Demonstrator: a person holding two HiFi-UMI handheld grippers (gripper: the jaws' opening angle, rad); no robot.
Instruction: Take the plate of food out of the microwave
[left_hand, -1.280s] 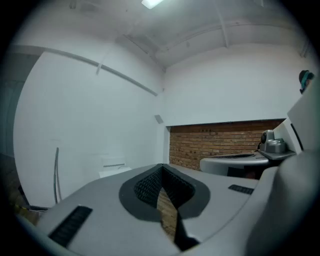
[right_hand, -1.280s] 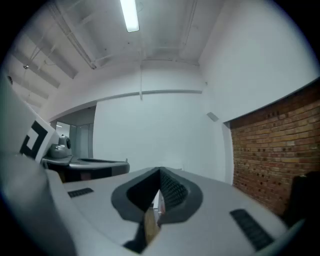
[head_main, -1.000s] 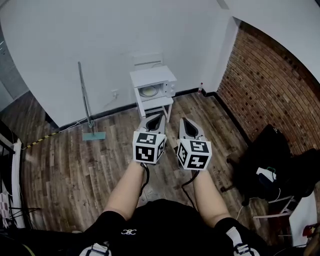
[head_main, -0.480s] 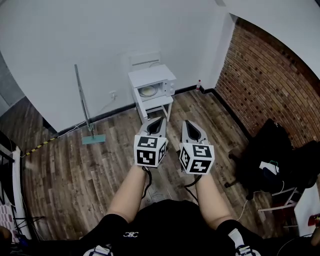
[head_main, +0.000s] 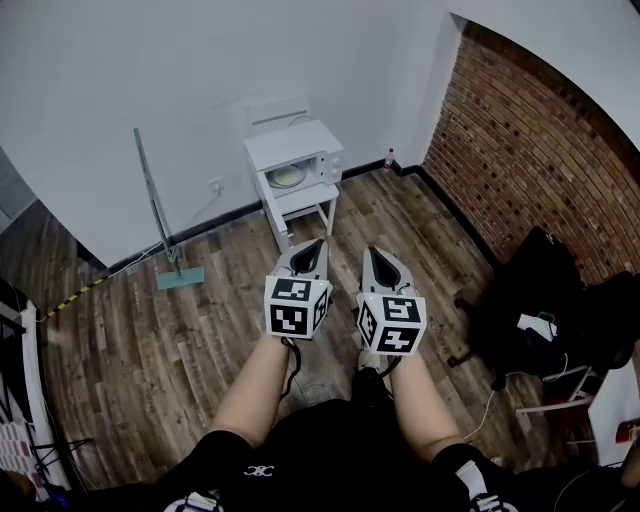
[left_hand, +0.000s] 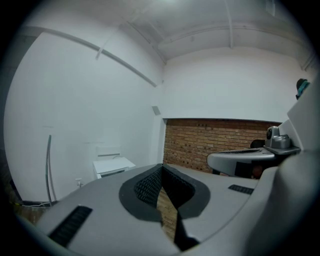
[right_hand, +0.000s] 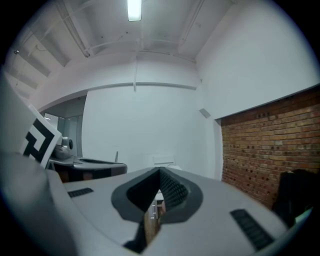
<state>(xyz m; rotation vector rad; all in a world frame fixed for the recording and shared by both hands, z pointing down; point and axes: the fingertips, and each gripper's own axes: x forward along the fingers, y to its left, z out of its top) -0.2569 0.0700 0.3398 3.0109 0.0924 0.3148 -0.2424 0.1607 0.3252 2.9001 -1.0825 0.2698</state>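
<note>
A mop (head_main: 158, 215) leans on the white wall (head_main: 150, 80) at your left. Next, the microwave (head_main: 296, 150) sits on a small white table (head_main: 305, 201), the plate of food (head_main: 287, 176) inside it, well apart from your left gripper (head_main: 312, 248) and right gripper (head_main: 376, 256), both with jaws pressed together. A brick wall (head_main: 540, 160) stands at your right.

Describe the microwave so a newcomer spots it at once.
Find the white wall left of the brick wall. Against it stands a small white table with the microwave on top. It is the one white box with a pale plate showing in its front; the mop beside it is a thin pole.
</note>
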